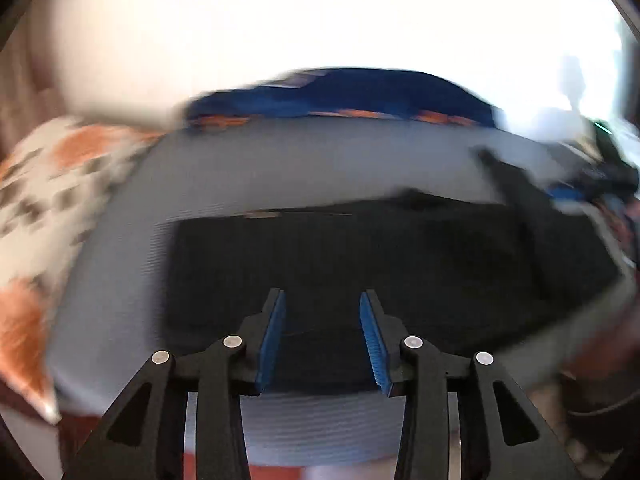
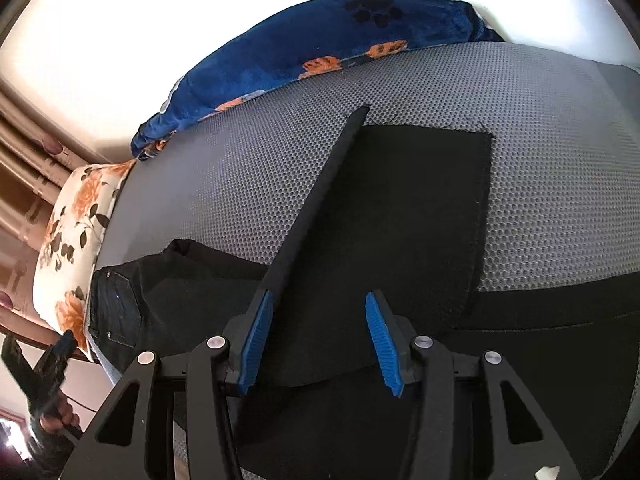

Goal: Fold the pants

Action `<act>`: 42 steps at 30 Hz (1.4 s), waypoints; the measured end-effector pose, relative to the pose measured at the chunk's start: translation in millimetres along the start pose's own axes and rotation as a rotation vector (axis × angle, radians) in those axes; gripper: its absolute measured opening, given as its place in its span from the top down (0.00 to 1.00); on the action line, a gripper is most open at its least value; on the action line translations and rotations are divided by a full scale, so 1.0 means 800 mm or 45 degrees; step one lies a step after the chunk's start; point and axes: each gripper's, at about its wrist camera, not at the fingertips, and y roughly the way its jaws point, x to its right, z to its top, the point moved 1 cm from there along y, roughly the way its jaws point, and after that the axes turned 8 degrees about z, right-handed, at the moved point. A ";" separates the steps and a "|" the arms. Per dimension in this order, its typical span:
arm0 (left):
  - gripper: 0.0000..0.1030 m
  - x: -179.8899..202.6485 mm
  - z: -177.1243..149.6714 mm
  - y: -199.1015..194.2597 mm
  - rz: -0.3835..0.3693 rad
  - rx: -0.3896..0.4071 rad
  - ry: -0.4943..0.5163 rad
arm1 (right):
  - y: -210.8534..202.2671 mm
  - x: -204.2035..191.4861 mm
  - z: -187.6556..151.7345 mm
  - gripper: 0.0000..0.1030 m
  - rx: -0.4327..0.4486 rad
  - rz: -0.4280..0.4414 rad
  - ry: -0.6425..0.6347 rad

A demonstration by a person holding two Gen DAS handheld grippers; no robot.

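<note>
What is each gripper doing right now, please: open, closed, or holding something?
Left gripper: open, nothing between its pads, above the black pants.
Right gripper: open, holding nothing; a pant leg's edge lies against one pad but is not pinched.

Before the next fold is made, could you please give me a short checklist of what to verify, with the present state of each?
1. Black pants lie on the grey mesh mattress: ok.
2. Folded-over leg lies flat, its hem edge straight: ok in the right wrist view.
3. Right gripper free of cloth: ok, blue pads apart, nothing pinched between them, pants below.
4. Left gripper free of cloth: ok, pads apart, no fabric pinched.
5. Left wrist view sharp enough to aim: not ok, it is motion-blurred.
6. Waist end with its pocket smooth: not ok, it bunches by the floral pillow.
</note>
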 end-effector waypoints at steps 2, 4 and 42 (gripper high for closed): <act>0.61 0.048 0.007 0.013 -0.157 -0.039 0.061 | 0.001 -0.003 0.004 0.55 -0.003 -0.012 -0.007; 0.61 0.105 0.012 0.028 -0.296 -0.075 0.160 | 0.000 -0.003 0.008 0.55 -0.008 -0.032 -0.001; 0.90 0.285 -0.006 0.099 -0.496 -0.267 0.235 | 0.133 0.056 0.183 0.68 -0.120 -0.032 0.221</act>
